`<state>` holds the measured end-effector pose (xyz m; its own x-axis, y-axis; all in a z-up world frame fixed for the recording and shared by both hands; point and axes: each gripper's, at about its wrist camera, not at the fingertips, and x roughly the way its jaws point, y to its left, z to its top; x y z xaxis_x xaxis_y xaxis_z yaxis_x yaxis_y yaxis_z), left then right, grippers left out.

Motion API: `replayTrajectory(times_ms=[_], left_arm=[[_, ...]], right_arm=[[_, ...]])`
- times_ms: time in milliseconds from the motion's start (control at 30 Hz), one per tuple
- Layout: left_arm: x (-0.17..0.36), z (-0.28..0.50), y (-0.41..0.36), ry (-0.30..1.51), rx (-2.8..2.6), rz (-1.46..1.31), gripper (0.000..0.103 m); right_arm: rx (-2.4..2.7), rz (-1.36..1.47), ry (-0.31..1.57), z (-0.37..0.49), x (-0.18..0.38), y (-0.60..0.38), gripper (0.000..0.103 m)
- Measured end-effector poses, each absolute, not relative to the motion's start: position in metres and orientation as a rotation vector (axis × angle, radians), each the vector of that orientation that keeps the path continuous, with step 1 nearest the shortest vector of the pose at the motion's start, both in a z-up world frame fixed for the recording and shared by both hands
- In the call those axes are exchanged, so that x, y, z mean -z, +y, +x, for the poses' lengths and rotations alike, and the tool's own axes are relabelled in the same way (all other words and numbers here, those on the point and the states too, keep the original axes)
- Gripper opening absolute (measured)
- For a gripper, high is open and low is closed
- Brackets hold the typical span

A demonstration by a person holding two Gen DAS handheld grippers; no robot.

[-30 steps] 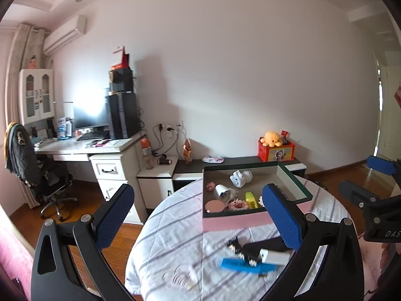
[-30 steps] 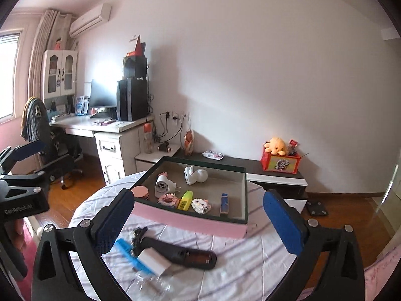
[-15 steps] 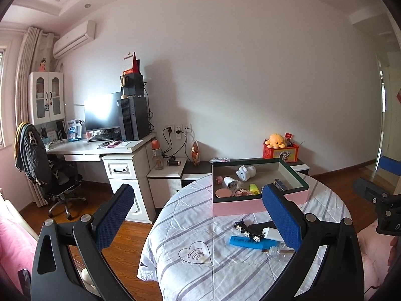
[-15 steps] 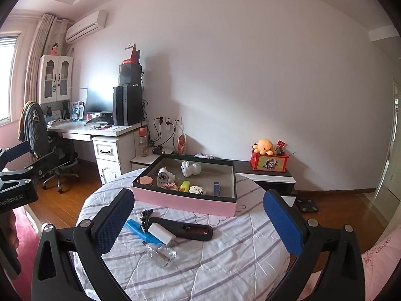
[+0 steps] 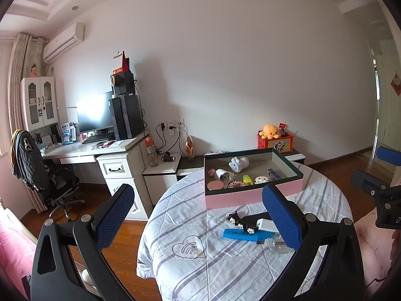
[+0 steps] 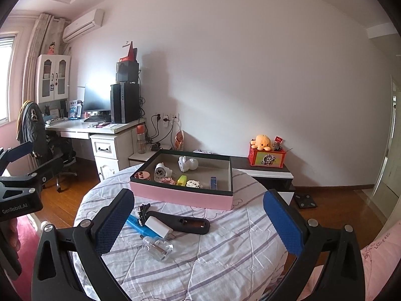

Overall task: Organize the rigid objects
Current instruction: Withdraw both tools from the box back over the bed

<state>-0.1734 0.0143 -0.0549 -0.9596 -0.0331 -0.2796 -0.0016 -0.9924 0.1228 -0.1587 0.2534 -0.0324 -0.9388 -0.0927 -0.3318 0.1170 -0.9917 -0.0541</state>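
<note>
The fingers of the left gripper are spread wide apart with nothing between the blue pads, held above the near left edge of the round tabletop, which is covered by a striped white cloth. The fingers of the right gripper are spread just as wide and hold nothing either, raised over the near edge of the same tabletop.

Going left to right in the right wrist view, a cluster of loose things lies on the near left part of the tabletop. A black hair clip with small round beads sits nearest the left edge. A blue bar lies just beside it, partly under a white charger plug. A clear glass bottle lies on its side, nearest the near edge. A long black remote-like piece stretches rightward from the plug, with its battery bay uncovered.

Behind this cluster, toward the far edge of the tabletop, stands a shallow pink box with a dark green rim. Inside it, from left to right, are a round pink compact, a white cylindrical toy, a white figurine near the back wall, a small pink item, a yellow-green piece, a small white cat-face item and a blue piece at the right side.

In the left wrist view the right gripper shows at the right margin, beside the tabletop's right edge.
</note>
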Motion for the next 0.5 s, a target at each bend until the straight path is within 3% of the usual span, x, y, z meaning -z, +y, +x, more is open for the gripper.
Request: replayTrajectory(times_ms=[500], left_arm=[[0.105, -0.218, 0.022, -0.191, 3.080, 0.726, 0.103]], right_arm=[[2.964, 0.716, 0.062, -0.198, 0.084, 0.269, 0.103]])
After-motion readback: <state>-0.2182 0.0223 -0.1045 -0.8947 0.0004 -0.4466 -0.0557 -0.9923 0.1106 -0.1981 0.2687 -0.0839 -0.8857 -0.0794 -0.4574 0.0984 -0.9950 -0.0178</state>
